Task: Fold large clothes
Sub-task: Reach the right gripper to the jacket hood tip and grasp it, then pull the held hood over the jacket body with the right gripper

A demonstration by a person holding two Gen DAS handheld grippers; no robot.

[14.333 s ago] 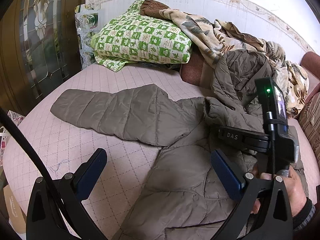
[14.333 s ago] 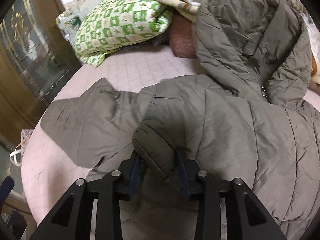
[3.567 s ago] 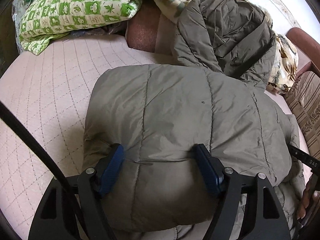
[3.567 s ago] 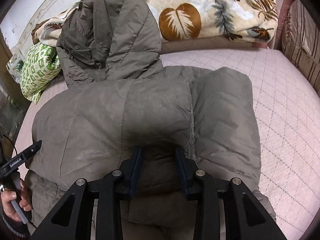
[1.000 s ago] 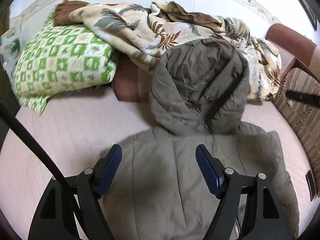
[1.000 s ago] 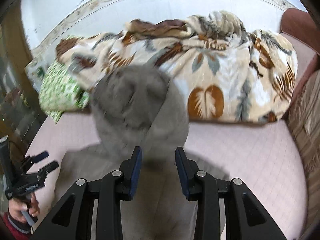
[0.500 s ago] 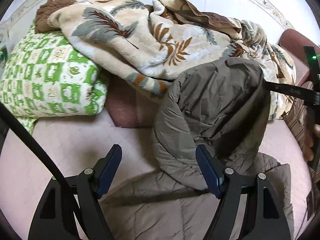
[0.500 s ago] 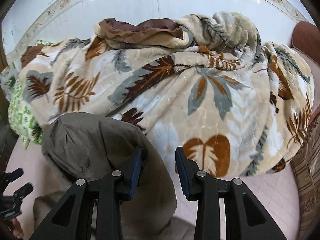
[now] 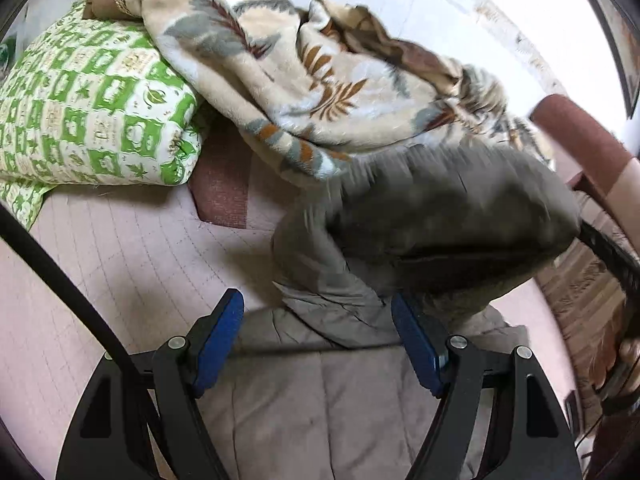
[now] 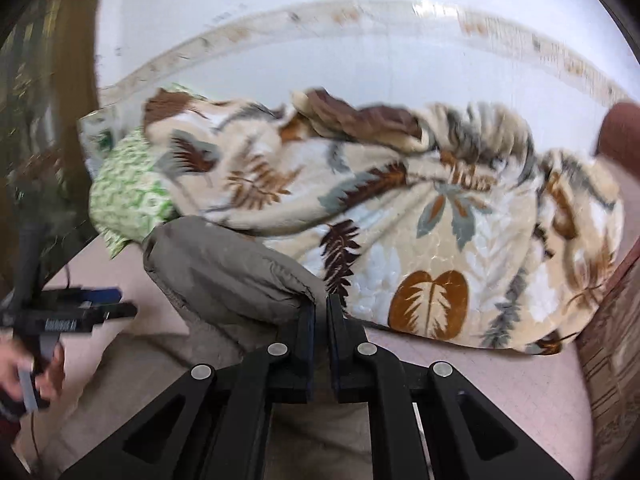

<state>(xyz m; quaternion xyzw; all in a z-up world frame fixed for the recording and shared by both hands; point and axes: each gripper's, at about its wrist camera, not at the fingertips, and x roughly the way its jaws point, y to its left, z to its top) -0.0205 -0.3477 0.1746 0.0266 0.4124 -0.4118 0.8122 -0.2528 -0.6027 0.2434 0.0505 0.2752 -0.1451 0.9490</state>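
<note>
An olive-grey puffer jacket [image 9: 320, 400] lies folded on the pink quilted bed [image 9: 100, 280]. Its hood [image 9: 440, 216] is lifted off the blanket and blurred with motion. My right gripper [image 10: 320, 312] is shut on the hood's edge [image 10: 240, 276] and holds it up over the jacket body. My left gripper [image 9: 316, 332] is open and empty, hovering above the jacket's upper body just short of the hood. The right gripper shows at the right edge of the left wrist view [image 9: 608, 256]; the left gripper shows at the far left of the right wrist view [image 10: 80, 312].
A leaf-print blanket [image 10: 440, 220] is heaped along the wall behind the hood. A green checked pillow [image 9: 80, 112] lies at the back left over a maroon cushion [image 9: 220, 192]. A brown sofa arm [image 9: 580, 140] and striped cushion [image 10: 612, 340] stand at the right.
My right gripper has closed on the hood's edge and lifted it off the blanket toward the jacket body. My left gripper has stayed open over the jacket.
</note>
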